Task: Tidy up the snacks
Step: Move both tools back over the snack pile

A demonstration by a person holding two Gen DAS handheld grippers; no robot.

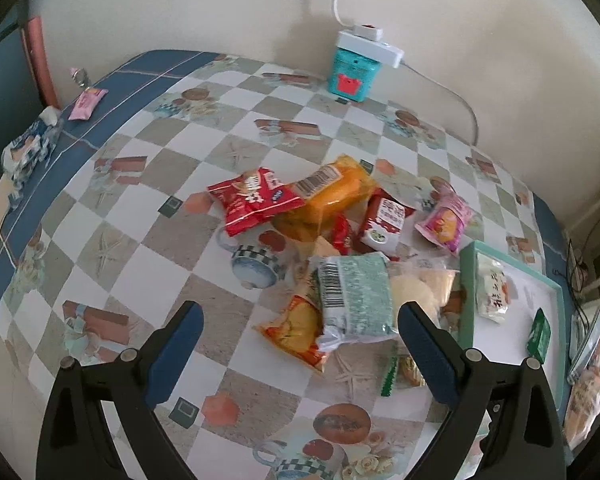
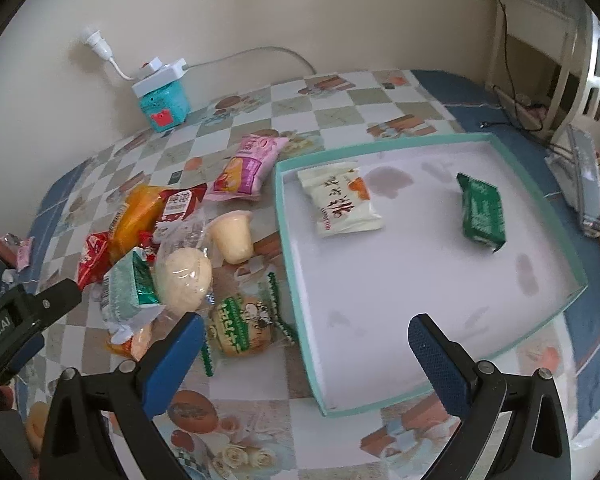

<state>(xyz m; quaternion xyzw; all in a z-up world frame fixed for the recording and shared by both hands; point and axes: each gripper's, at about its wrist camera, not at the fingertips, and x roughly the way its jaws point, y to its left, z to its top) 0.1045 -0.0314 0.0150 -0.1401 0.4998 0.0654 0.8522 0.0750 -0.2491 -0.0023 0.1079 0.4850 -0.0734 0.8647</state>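
A: Left tool [image 1: 300, 320], low centre of its frame: fingers spread wide, nothing between them. It hangs above the desk [image 1: 148, 216] near the edge of the snack pile.

B: Right tool [image 2: 306, 332]?

A: Same, released and empty. Its right finger [image 2: 440, 364] sits over the near corner of the tray [image 2: 296, 280]; its left finger is over the desk just beside a green-edged packet [image 2: 240, 326].

B: Tray contents?

A: Two items on the white floor, well apart. A cream packet [image 2: 344, 200] with dark lettering toward the upper left corner of the tray, and a dark green packet [image 2: 482, 212] toward the right, tilted up on one side.

B: And the loose pile?

A: Left of the tray, centre-left of the right frame. A pink packet [image 2: 246, 170] farthest back. A pale jelly cup [image 2: 232, 236] lies close to the tray wall. A round pale bun in clear wrap [image 2: 184, 276] touches a mint-green packet [image 2: 122, 296]. In the left frame, the mint-green one shows its barcode and lies over an orange bag [image 1: 296, 332]. Behind these: a big orange bag [image 1: 336, 196], a red bag [image 1: 252, 200] resting against it, and a dark red packet with a white label [image 1: 384, 220].

B: Anything else on the desk?

A: Teal box [image 1: 350, 74] at the back against the wall, white power strip [image 1: 370, 46] on top of it. Small pink packet [image 1: 86, 104] far upper left, by the desk edge.
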